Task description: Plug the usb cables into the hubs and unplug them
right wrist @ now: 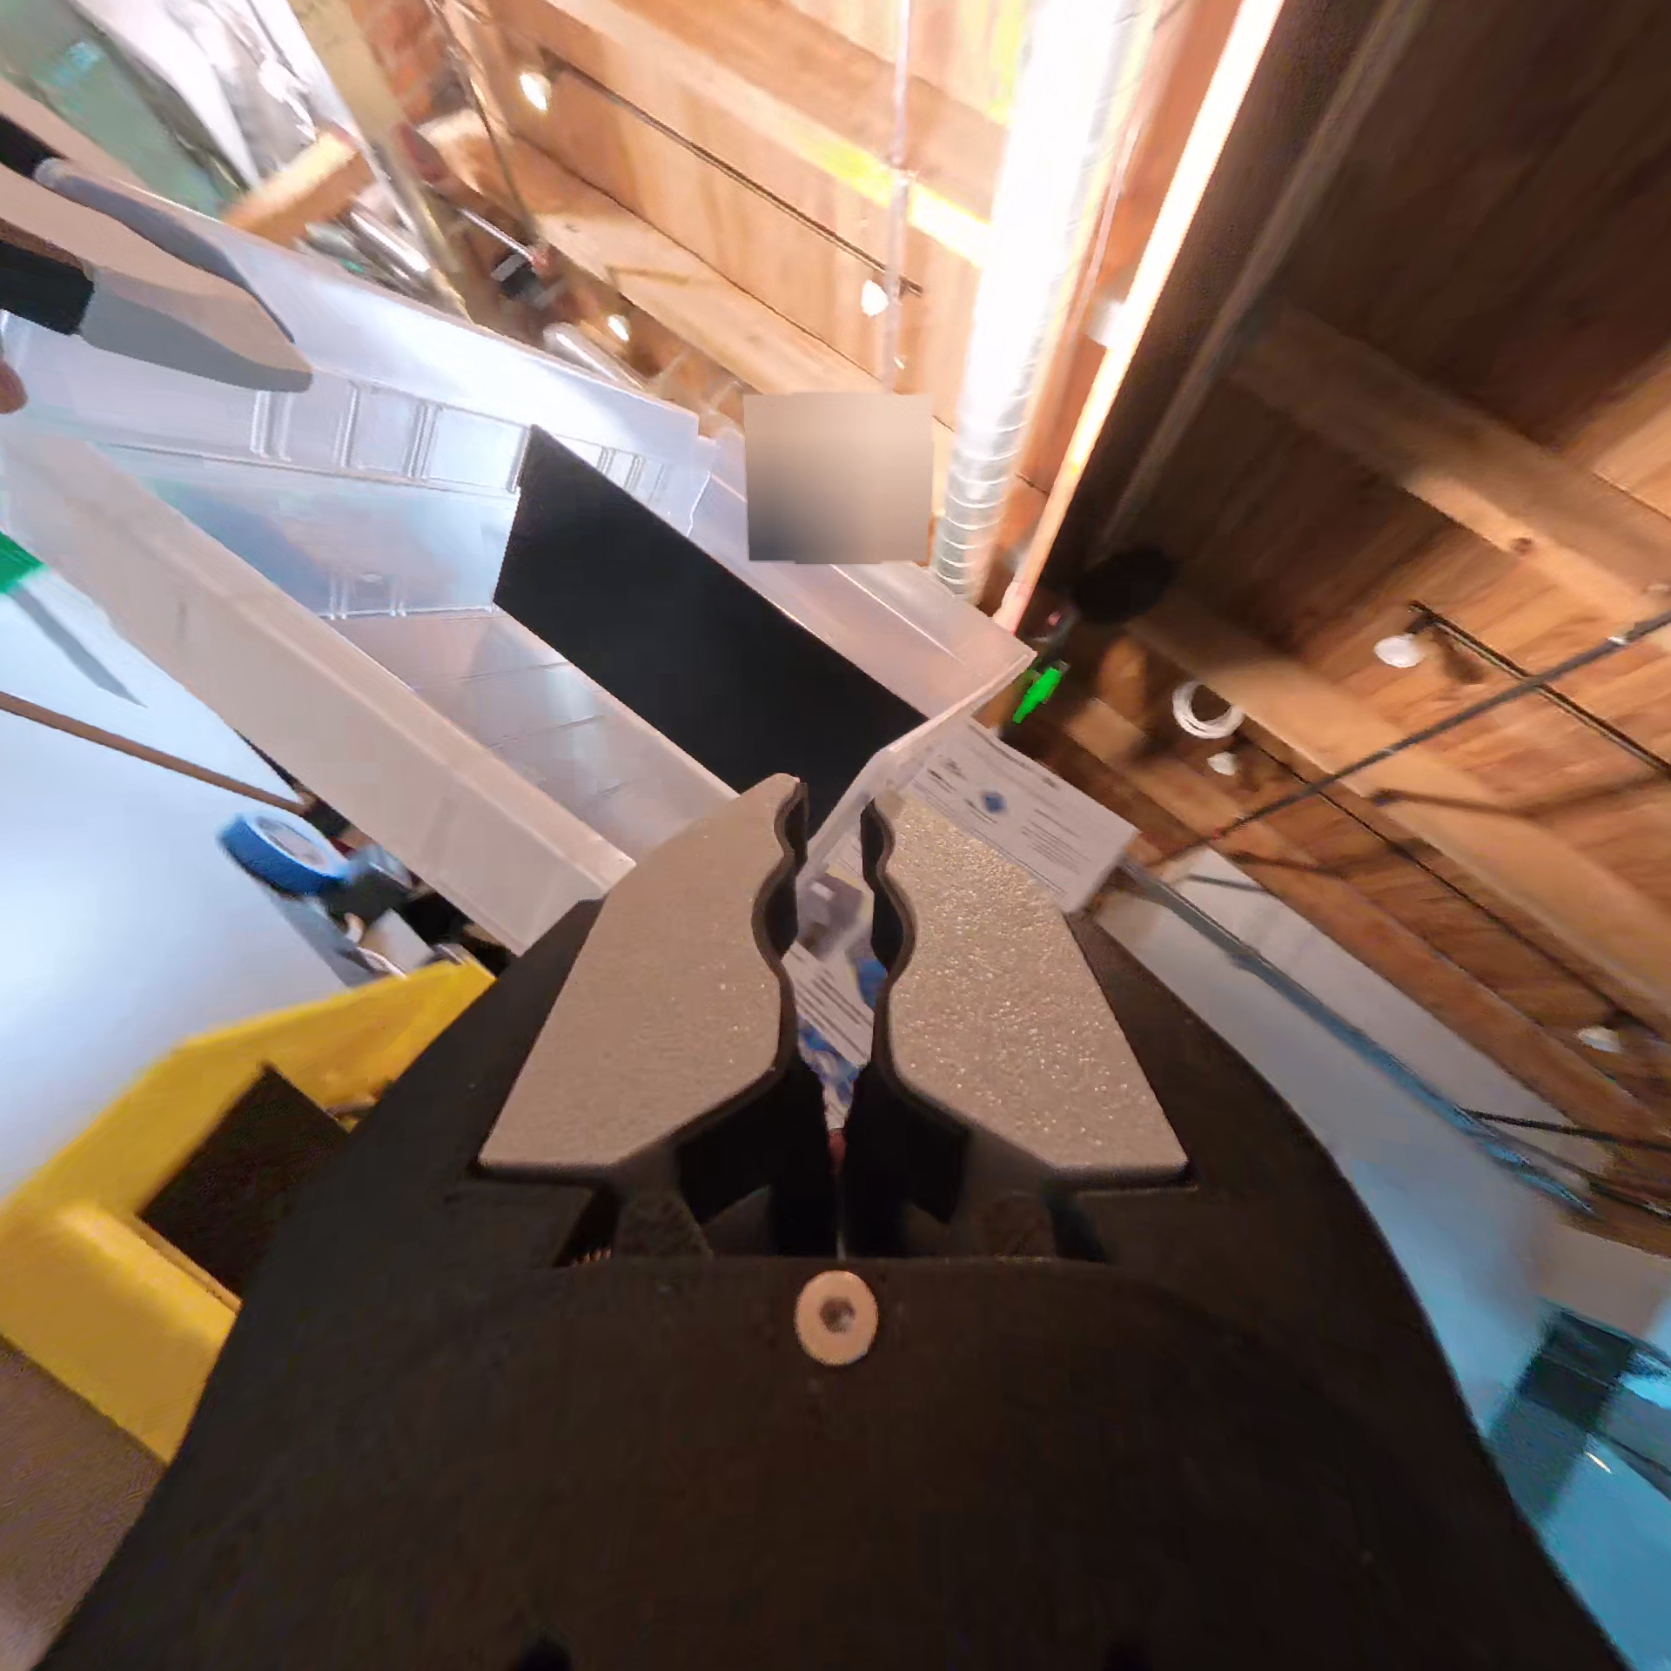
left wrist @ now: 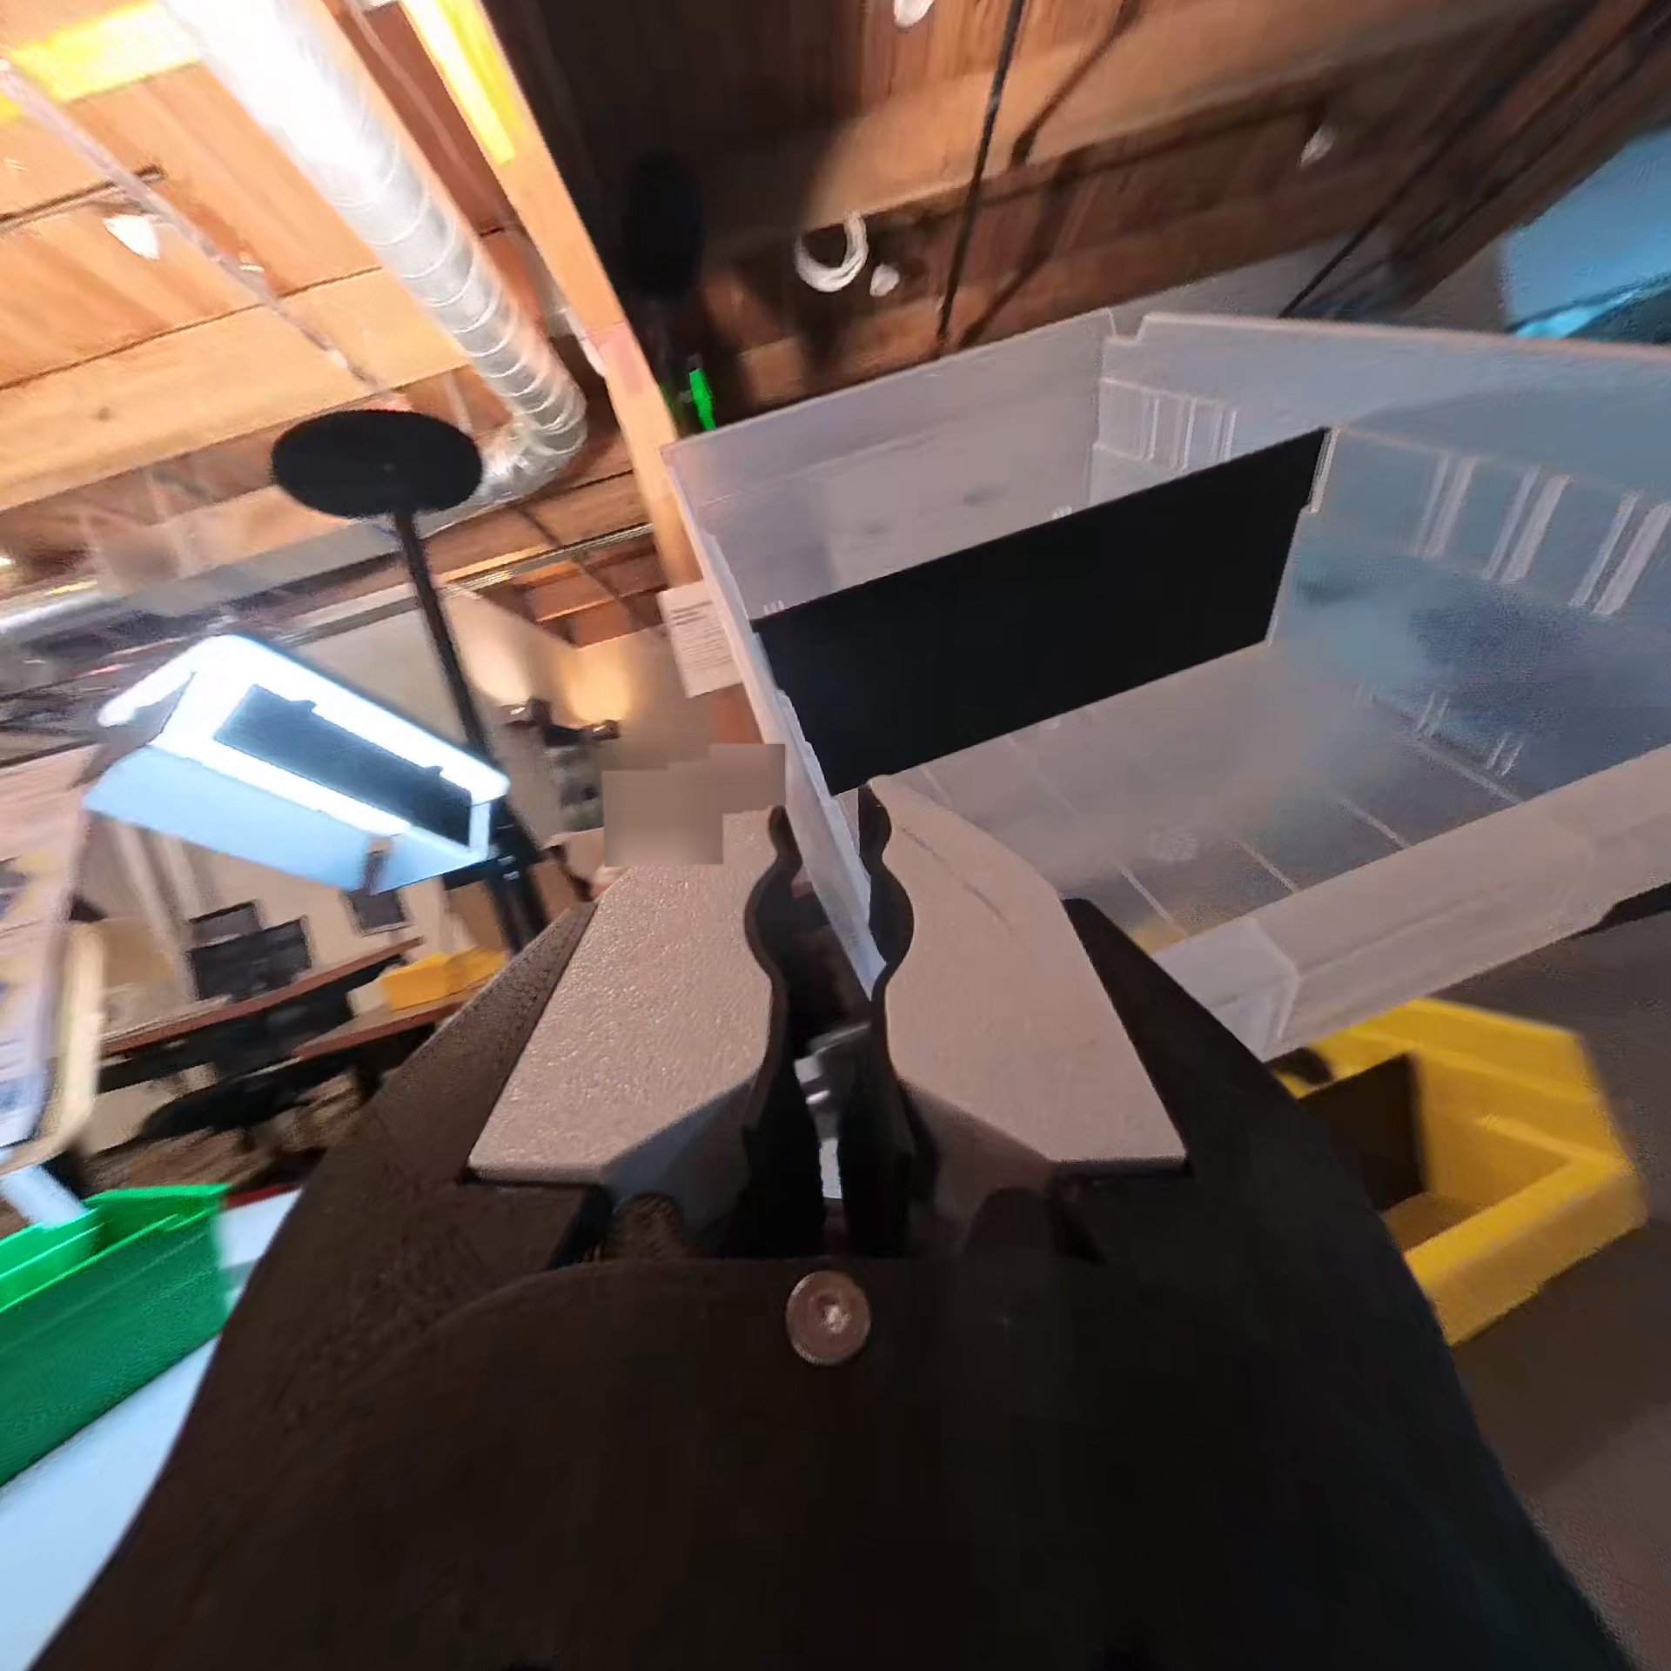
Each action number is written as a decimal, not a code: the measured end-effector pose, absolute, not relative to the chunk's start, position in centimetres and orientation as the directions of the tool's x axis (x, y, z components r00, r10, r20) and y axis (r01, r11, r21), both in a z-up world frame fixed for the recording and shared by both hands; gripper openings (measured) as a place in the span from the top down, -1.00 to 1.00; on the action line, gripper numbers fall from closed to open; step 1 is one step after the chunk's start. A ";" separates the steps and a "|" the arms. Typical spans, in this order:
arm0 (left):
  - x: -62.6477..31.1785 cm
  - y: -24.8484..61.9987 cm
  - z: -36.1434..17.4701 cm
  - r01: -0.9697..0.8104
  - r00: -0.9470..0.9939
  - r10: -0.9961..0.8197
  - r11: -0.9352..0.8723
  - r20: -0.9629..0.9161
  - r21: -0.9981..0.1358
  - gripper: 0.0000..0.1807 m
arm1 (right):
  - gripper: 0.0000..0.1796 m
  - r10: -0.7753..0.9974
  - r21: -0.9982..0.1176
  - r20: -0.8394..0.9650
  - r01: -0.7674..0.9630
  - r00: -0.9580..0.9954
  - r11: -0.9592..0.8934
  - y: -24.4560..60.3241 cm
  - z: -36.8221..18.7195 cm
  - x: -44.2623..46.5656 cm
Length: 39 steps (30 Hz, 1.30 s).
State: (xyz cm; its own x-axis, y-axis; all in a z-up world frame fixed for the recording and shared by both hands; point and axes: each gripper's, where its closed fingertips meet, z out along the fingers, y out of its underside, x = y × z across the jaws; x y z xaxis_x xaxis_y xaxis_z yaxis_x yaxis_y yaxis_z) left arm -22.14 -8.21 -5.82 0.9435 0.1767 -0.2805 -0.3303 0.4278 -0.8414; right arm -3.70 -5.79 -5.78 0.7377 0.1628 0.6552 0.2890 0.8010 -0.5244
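- Found no usb cables and no hubs in either view; cannot tell where they lie
- Found the left tongs (left wrist: 825, 814) clenched on the thin side wall of a clear bin (left wrist: 1356, 949), with the wall edge running down between the pads
- Found the right tongs (right wrist: 832, 805) clenched likewise on a wall edge of the same bin near a corner, opposite the left pair
- Noted the bin tilted and apparently raised, with ceiling beams behind it and a black divider (left wrist: 1040, 615) slotted across the inside
- Saw nothing lying inside the bin on either side of the divider, so far as blur allows
- Recorded a yellow bin (left wrist: 1519, 1203) below, a green bin (left wrist: 99, 1284) to the left, and a blue tape roll (right wrist: 280, 850) farther off
- Judged the bin light, stiff in the ribs but springy in the walls, smooth and liable to slip or twist if gripped on one side only
- Recommend holding it at both rims near the corners and keeping it level
- Judged cables limp and light; recommend taking hold at the hard plug shell, not the cord, once located
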 end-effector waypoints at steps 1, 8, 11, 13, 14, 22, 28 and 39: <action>-20.2 -7.5 -5.7 -0.300 0.954 0.132 0.448 -0.269 -0.842 0.87 | 0.88 0.141 -0.531 0.648 0.312 0.748 0.788 -5.7 -5.9 -1.7; -5.8 -0.5 -6.8 -0.157 0.933 -0.238 0.407 -0.270 -0.900 0.86 | 0.89 0.054 -0.691 0.529 0.393 0.847 0.606 -3.0 -8.7 12.0; -1.6 2.7 -9.1 -0.168 0.913 -0.301 0.336 -0.274 -0.927 0.87 | 0.88 0.021 -0.737 0.523 0.440 0.852 0.514 -1.3 -11.0 15.9; 0.7 4.4 -11.1 -0.168 0.902 -0.341 0.290 -0.266 -0.942 0.88 | 0.88 0.014 -0.765 0.518 0.455 0.855 0.457 -0.3 -12.9 18.1; 1.8 5.1 -12.1 -0.178 0.894 -0.359 0.264 -0.268 -0.948 0.88 | 0.88 0.013 -0.778 0.512 0.458 0.859 0.430 0.2 -13.8 19.1; 7.5 8.6 -21.3 -0.340 0.811 -0.476 0.089 -0.340 -0.936 0.84 | 0.90 0.000 -0.836 0.502 0.486 0.865 0.255 3.1 -20.0 24.5; 8.6 9.8 -24.7 -0.394 0.788 -0.502 0.035 -0.358 -0.918 0.84 | 0.89 0.006 -0.851 0.509 0.502 0.861 0.153 4.5 -23.0 25.6; 8.4 7.2 -25.1 -0.509 0.684 -0.565 0.082 -0.461 -0.857 0.47 | 0.68 0.030 -0.874 0.485 0.483 0.874 0.053 5.6 -24.4 26.3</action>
